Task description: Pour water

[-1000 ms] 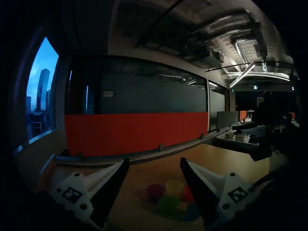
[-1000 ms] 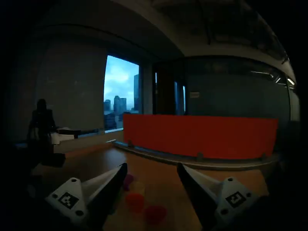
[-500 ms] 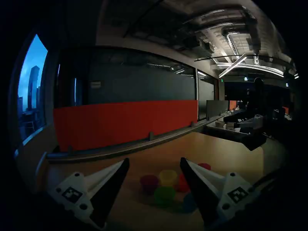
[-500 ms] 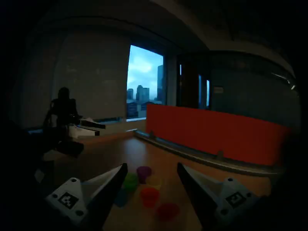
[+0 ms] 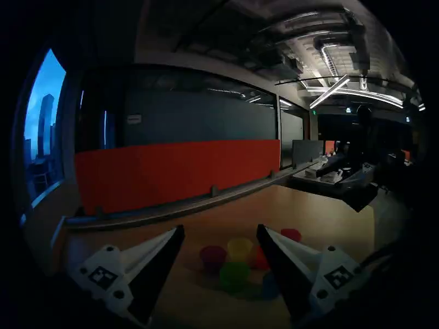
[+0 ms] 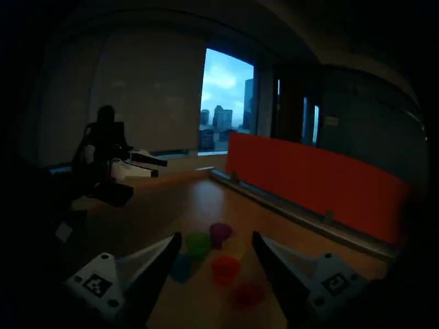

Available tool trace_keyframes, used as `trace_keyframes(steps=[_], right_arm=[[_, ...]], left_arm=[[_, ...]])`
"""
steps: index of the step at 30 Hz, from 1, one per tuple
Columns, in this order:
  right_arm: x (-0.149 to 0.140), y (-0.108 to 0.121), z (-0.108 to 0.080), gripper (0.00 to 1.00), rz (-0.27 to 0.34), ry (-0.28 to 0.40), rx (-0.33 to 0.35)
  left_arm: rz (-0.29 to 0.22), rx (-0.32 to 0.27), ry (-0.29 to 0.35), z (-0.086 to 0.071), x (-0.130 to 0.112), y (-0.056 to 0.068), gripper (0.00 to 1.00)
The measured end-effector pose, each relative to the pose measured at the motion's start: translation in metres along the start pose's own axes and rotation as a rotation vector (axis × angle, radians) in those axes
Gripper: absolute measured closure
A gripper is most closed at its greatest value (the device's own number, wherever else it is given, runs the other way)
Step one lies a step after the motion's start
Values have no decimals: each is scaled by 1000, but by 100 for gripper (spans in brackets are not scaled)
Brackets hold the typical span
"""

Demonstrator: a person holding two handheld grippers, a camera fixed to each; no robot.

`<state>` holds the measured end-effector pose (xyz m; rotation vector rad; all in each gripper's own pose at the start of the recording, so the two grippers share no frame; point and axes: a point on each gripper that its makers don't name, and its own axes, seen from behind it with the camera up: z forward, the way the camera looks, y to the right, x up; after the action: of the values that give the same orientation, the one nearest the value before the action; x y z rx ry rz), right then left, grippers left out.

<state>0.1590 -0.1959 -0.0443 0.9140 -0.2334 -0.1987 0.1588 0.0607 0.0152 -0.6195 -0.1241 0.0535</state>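
Note:
Several small coloured cups stand clustered on a wooden table [image 5: 307,211]. In the left gripper view I see a purple cup [image 5: 213,257], a yellow cup [image 5: 240,248], a green cup [image 5: 234,274] and a red cup [image 5: 291,234] set a little apart. My left gripper [image 5: 218,229] is open above and short of them, holding nothing. In the right gripper view the green cup [image 6: 197,243], purple cup [image 6: 220,233], an orange-red cup [image 6: 225,268], a blue cup [image 6: 180,267] and the red cup [image 6: 248,293] lie between the fingers of my open right gripper [image 6: 215,236]. The room is dim.
An orange partition [image 5: 175,170] on a rail borders the table's far side. The other gripper [image 5: 351,181] hangs at the right of the left gripper view. The left gripper [image 6: 129,170] and a dark figure behind it appear at the left of the right gripper view. A window [image 6: 228,98] shows a skyline.
The right gripper has swung round, so the window and partition slid right and more cups came between its fingers. The left gripper tilted slightly down, lifting the cups in its view.

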Motion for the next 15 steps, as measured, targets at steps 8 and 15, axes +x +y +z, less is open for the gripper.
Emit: trace_keyframes(steps=[8,15], right_arm=[[-9,-8,6,1,-20,-39,46],[-15,-12,10,1,-36,-64,67]], left_arm=[[4,-52,-28,2,-8,10,2],[12,-67,-63,3,-17,9,2]])
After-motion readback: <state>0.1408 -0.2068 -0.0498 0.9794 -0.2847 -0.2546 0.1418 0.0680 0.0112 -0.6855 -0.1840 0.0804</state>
